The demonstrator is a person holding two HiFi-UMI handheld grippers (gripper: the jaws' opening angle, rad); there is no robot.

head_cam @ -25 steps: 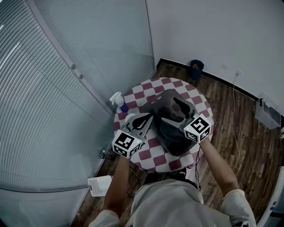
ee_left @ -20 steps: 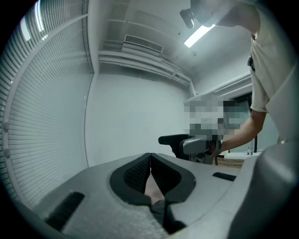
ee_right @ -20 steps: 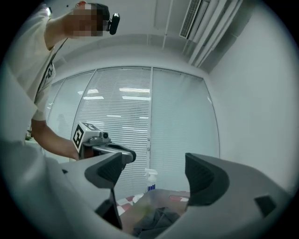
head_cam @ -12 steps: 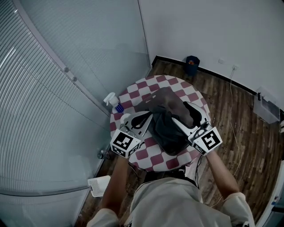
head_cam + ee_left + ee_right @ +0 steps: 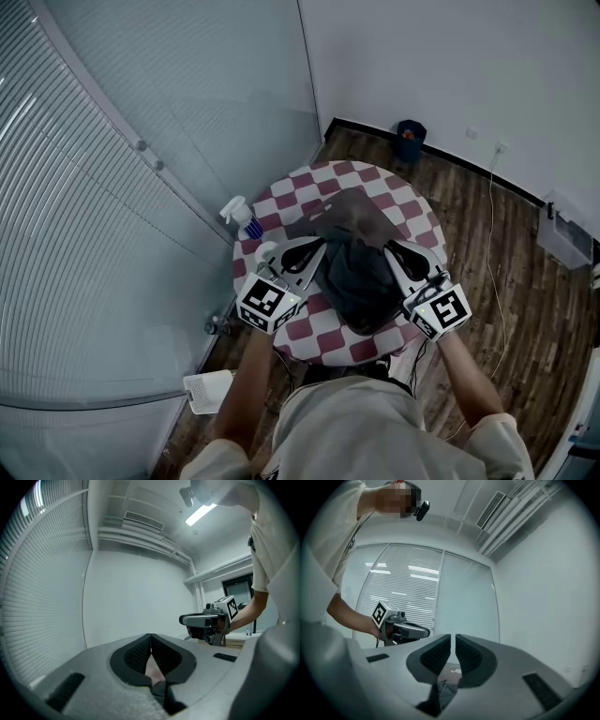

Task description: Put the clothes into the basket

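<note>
Heap of clothes (image 5: 356, 274) at bench (image 5: 302, 184) centre, flanked by left hand-held gripper (image 5: 317, 247), jaws together and empty, and right hand-held gripper (image 5: 390, 247), jaws closing on a fabric fold, presumably for lifting.

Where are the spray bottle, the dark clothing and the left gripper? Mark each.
spray bottle (image 5: 242, 212), head view, its white trigger head.
dark clothing (image 5: 361, 277), head view, middle of the heap.
left gripper (image 5: 150, 638), left gripper view, where its shut fingertips meet.
</note>
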